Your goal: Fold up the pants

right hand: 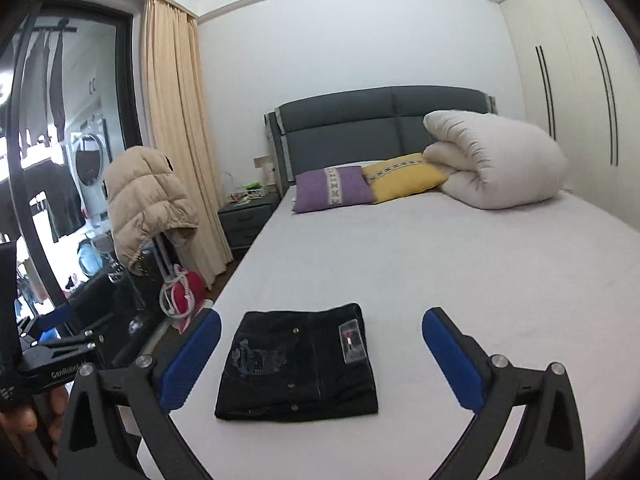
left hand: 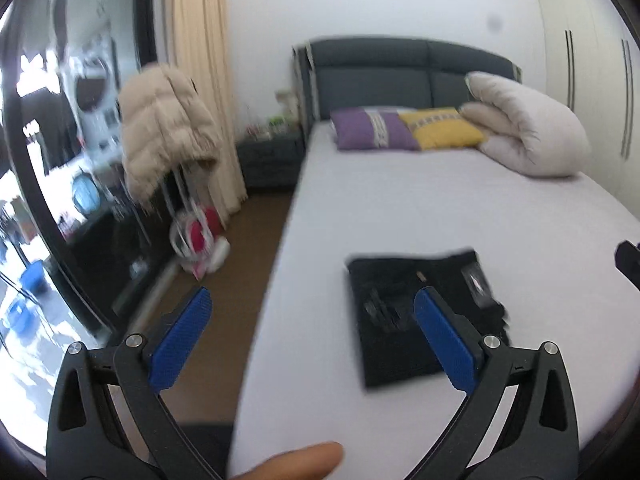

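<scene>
The left gripper (left hand: 312, 312) is hanging above the near end of the bed (left hand: 440, 208) with its blue pads (left hand: 182, 340) spread wide and nothing between them; a fingertip (left hand: 296, 462) of the person holding it is showing at the bottom edge of its view. The right gripper (right hand: 320, 344) is likewise standing released and empty, its jaws framing the pants (right hand: 300, 364) from above without touching them. The pants are lying as a compact dark rectangle on the pale sheet near the foot of the bed, close to its left edge, with edges roughly squared. Judging from that shape and from both grippers being clear of the cloth, the folding is looking finished or very nearly so, and the tools are probably being kept apart and raised so as not to disturb the stack. A clear tag (right hand: 352, 342) with a small red and dark mark is sitting on the upper layer, but its print is too small to read; pale embroidery (right hand: 256, 358) on the fabric is equally illegible. On the left tool's black clamp (right hand: 60, 364), seen from the right wrist, white lettering is beginning "Cen" and blurring beyond that. Farther off, a purple cushion (right hand: 332, 189), a yellow cushion (right hand: 404, 176) and a rolled white duvet (right hand: 496, 160) are resting by the grey headboard (right hand: 380, 120).
</scene>
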`<action>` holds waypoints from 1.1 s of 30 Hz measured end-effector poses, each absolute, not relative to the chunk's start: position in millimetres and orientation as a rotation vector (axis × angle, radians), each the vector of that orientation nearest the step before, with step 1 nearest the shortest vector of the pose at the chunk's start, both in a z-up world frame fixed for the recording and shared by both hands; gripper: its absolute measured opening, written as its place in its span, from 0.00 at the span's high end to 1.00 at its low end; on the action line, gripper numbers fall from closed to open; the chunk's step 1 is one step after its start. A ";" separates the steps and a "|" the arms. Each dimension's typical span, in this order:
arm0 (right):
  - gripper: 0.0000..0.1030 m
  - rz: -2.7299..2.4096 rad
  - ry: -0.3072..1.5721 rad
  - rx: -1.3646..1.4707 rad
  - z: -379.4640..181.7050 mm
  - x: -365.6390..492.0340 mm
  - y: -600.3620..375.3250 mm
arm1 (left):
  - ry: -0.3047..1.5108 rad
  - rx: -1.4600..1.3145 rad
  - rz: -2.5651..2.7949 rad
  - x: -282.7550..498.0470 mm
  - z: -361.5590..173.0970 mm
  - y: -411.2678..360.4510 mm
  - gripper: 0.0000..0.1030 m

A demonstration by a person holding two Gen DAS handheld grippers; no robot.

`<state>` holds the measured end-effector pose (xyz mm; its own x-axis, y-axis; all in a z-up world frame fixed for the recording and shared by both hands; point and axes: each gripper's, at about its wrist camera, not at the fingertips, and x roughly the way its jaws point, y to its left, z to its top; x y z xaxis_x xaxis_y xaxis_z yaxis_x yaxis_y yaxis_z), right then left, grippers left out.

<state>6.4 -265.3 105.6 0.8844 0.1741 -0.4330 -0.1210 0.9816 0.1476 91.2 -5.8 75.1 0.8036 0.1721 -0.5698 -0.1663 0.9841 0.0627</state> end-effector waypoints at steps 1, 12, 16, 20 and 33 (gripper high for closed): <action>0.00 0.158 0.468 0.119 108.1 0.5 -264.7 | 0.628 -0.008 0.177 84.8 75.6 -5.9 0.00; 0.00 0.083 0.622 0.093 106.1 -32.2 -253.5 | 0.758 -0.081 0.083 64.7 40.8 -24.4 0.00; 0.00 0.080 0.667 0.096 94.3 -29.4 -249.6 | 0.775 -0.094 0.073 72.3 27.0 -24.8 0.00; 0.00 0.084 0.692 0.087 86.9 -28.2 -244.2 | 0.797 -0.106 0.073 82.3 14.6 -20.5 0.00; 0.00 0.089 0.755 0.062 67.9 -17.4 -237.5 | 0.837 -0.113 0.071 95.2 -4.8 -15.9 0.00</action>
